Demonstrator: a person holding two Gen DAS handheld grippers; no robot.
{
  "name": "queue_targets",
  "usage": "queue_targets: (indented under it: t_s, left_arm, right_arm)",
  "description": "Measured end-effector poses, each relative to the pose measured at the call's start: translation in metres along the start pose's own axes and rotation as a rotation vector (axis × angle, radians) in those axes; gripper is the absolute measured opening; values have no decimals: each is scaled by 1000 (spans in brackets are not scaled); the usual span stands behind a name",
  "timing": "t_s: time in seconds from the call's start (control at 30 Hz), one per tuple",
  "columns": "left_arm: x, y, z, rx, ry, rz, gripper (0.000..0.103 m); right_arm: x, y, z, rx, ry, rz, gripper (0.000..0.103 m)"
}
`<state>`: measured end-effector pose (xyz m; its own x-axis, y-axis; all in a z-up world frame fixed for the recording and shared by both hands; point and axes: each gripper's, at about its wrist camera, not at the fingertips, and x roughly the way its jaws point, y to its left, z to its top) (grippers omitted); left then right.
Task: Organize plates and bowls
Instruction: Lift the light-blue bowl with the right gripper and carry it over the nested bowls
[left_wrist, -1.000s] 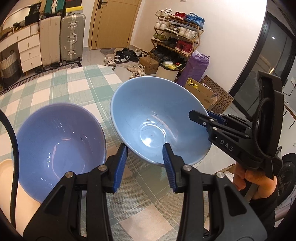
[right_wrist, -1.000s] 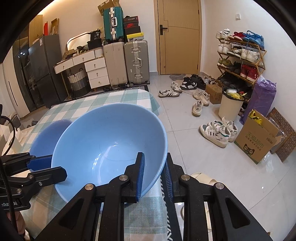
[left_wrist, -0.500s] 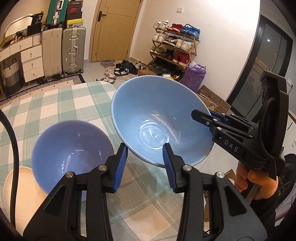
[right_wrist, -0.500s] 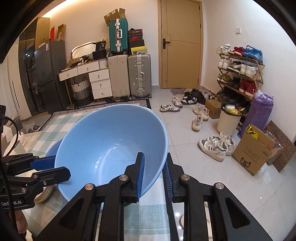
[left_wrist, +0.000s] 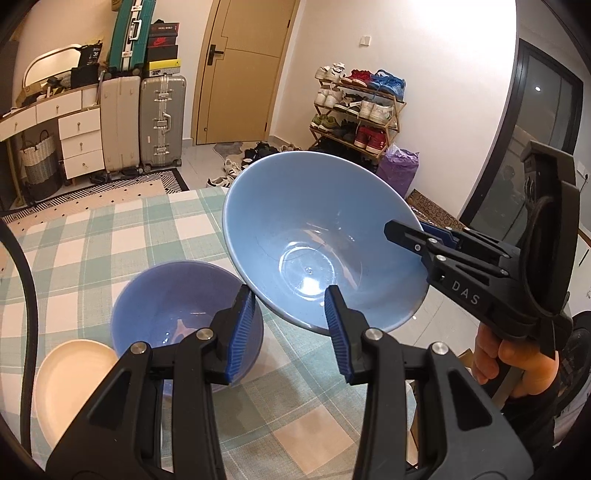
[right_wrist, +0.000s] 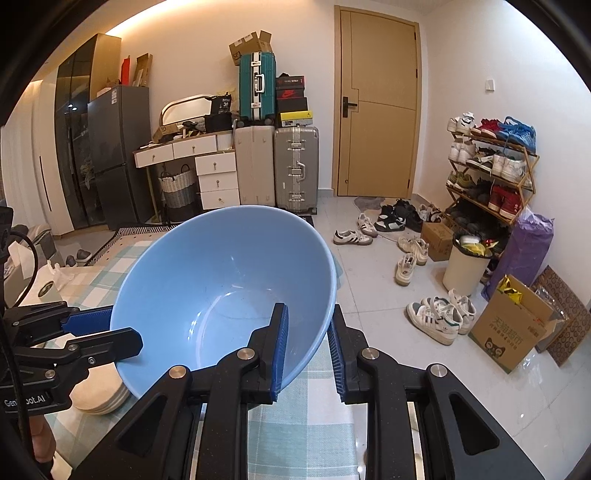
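Overhead, glossy round light-blue bowl (right_wrist: 221, 280) — rim pinched, right tool (right_wrist: 304, 347).

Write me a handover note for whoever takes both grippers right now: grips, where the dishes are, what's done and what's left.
Left gripper: shut on the light blue bowl's near rim.
Right gripper: shut on the same bowl's opposite rim.
The bowl is held tilted in the air above the checked table.
The darker blue bowl sits on the table, cream plates beside it.
Done: the big bowl is lifted.
Left: set it down, likely by the other bowl; release both grips.
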<state>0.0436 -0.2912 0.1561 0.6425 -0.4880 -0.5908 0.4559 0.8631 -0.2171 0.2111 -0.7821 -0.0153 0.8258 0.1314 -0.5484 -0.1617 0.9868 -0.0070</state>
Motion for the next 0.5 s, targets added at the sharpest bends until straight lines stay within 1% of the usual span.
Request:
queue_targets:
  t_s: [0.33,0.5]
  left_arm:
    - [-42,9,1,-3,-43,58,36]
    - [-55,20,-1,-17,-47,87,36]
  right_arm:
    - [-3,30,14,-29,-18,38,21]
    - [-2,46,17,-45,-23,59,22]
